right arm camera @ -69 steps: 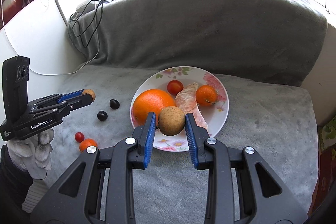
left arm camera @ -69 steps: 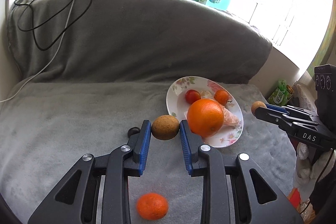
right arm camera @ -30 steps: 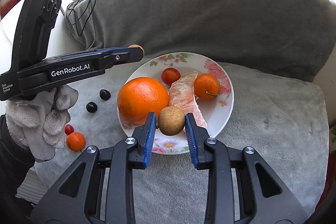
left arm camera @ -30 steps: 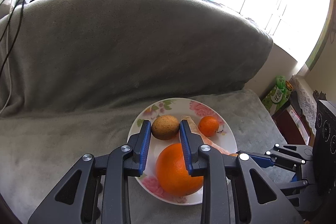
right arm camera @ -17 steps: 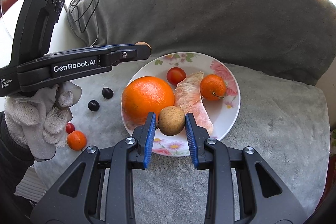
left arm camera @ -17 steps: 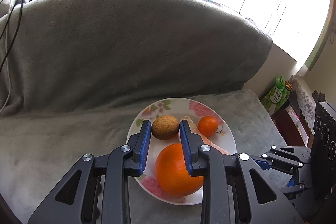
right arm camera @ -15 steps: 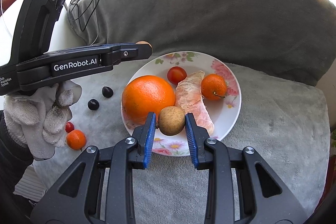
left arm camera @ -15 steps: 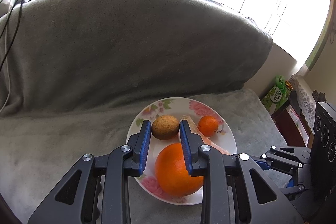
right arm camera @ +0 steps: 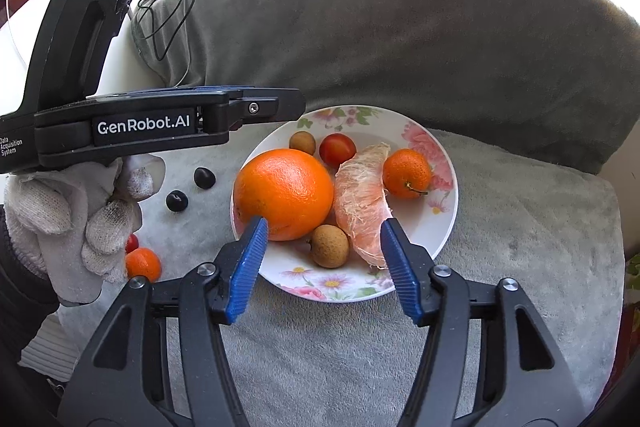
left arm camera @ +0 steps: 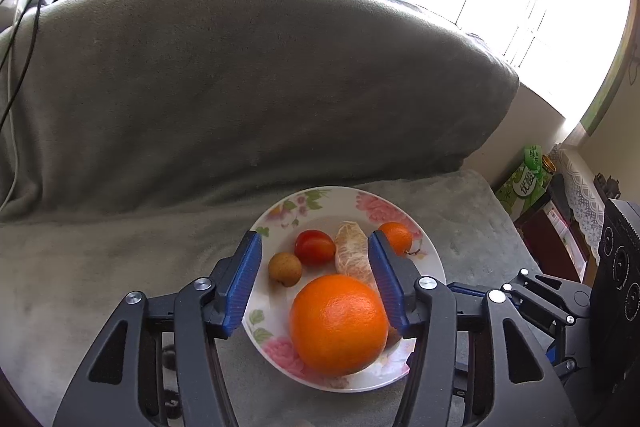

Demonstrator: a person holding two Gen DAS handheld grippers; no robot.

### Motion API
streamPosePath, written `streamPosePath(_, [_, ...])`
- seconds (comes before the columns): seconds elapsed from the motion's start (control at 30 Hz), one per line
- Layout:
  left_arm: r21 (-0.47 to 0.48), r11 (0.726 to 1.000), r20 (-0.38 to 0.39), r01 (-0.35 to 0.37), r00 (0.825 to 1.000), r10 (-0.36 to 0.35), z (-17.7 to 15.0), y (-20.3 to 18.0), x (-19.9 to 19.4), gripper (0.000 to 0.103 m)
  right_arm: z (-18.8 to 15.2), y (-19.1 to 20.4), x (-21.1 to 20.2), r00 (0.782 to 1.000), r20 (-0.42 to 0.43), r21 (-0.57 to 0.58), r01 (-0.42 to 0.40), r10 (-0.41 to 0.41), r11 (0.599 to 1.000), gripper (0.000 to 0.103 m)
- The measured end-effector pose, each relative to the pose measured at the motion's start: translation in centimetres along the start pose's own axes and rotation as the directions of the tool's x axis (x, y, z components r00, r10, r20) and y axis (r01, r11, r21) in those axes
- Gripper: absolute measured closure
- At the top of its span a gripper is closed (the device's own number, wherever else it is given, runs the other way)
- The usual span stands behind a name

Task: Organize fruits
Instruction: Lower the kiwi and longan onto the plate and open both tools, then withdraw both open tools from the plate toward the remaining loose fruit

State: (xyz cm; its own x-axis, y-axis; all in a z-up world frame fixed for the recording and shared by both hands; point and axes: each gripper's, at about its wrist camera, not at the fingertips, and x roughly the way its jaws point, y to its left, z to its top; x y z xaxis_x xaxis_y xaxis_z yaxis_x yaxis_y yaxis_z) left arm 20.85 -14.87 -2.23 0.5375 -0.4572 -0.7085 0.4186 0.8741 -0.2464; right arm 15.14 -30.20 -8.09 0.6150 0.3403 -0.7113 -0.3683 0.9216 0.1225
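Fruits (right arm camera: 329,245), small brown rounds, on plate (right arm camera: 448,223)

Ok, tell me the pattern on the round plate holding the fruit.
Pink flowers with green leaves on white plate; right wrist view.

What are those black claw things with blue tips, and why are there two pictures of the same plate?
They are two grabbers that a person holds, one in each hand. Each has a small camera looking along its fingers, so you get two pictures: one from the left gripper, one from the right gripper. In the right picture you can see the left one from the side, held by a gloved hand.

On the grey blanket is a flowery plate with a big orange, a small orange, a tomato, a peeled fruit slice and two little brown fruits. Beside the plate lie two dark berries and another tiny orange.

Both grabbers' jaws have just been opening. Nothing is held.
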Motion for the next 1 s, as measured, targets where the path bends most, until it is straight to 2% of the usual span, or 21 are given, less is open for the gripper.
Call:
streamPosePath(0.07, [0.0, 1.0, 0.001, -0.009, 1.0, 0.009, 0.0, 0.0, 0.0, 0.043, 0.0, 0.0, -0.1, 1.0, 0.002, -0.003, -0.003, 0.003, 1.0, 0.041])
streamPosePath(0.13, [-0.004, 1.0, 0.002, -0.006, 1.0, 0.006, 0.0, 0.0, -0.1, 0.042, 0.0, 0.1, -0.2, 1.0, 0.008, -0.005, -0.005, 0.005, 1.0, 0.03])
streamPosePath(0.23, [-0.007, 1.0, 0.0, -0.01, 1.0, 0.01, 0.1, 0.0, -0.1, 0.042, 0.0, 0.1, -0.4, 1.0, 0.024, -0.008, -0.002, 0.002, 1.0, 0.023])
streamPosePath(0.3, [-0.003, 1.0, -0.002, -0.018, 1.0, 0.018, 0.0, 0.0, -0.1, 0.041, 0.1, 0.1, -0.4, 1.0, 0.025, -0.006, -0.002, 0.002, 1.0, 0.023])
streamPosePath(0.4, [-0.002, 1.0, -0.001, -0.031, 1.0, 0.031, -0.1, -0.1, -0.1, 0.034, 0.1, 0.1, -0.5, 1.0, 0.026, -0.005, 0.006, -0.006, 1.0, 0.022])
streamPosePath(1.0, [-0.001, 0.999, 0.023, -0.044, 0.999, 0.044, -0.5, 0.1, -2.0, 0.033, 0.1, 1.0, -1.7, 0.999, 0.036, -0.009, 0.016, -0.015, 1.0, 0.022])
